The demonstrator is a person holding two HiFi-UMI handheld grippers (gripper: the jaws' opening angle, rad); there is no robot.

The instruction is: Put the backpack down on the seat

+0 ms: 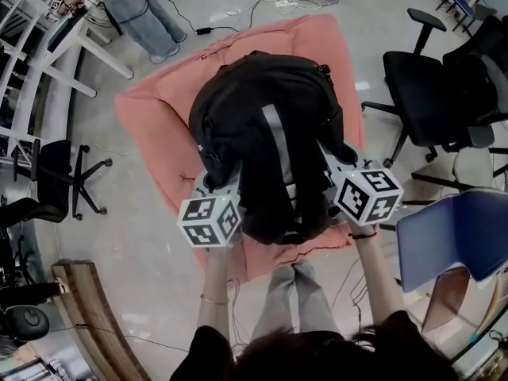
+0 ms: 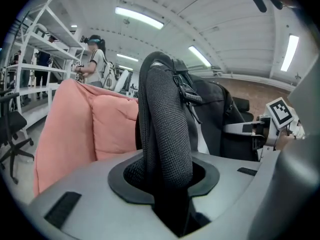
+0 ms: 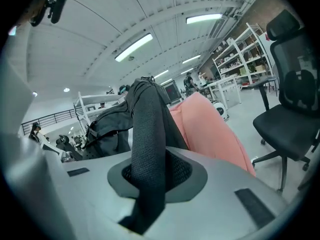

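Listing from the far left:

- Person (image 1: pixel 147 10): stands beyond the seat's far-left corner.
- Small chair (image 1: pixel 55 173): black, left of the seat, well apart.
- Seat (image 1: pixel 151 125): pink cushion on the floor.
- Left gripper (image 1: pixel 216 189): at the seat's near edge, clenched on a mesh strap (image 2: pixel 167 134).
- Backpack (image 1: pixel 262 125): black, over the seat's middle; whether it rests there cannot be told.
- Right gripper (image 1: pixel 337 169): at the seat's near-right edge, clenched on the second strap (image 3: pixel 147 144).
- Office chair (image 1: pixel 429 86): black, right of the seat, apart.
- Blue chair (image 1: pixel 452 236): near-right of the seat.
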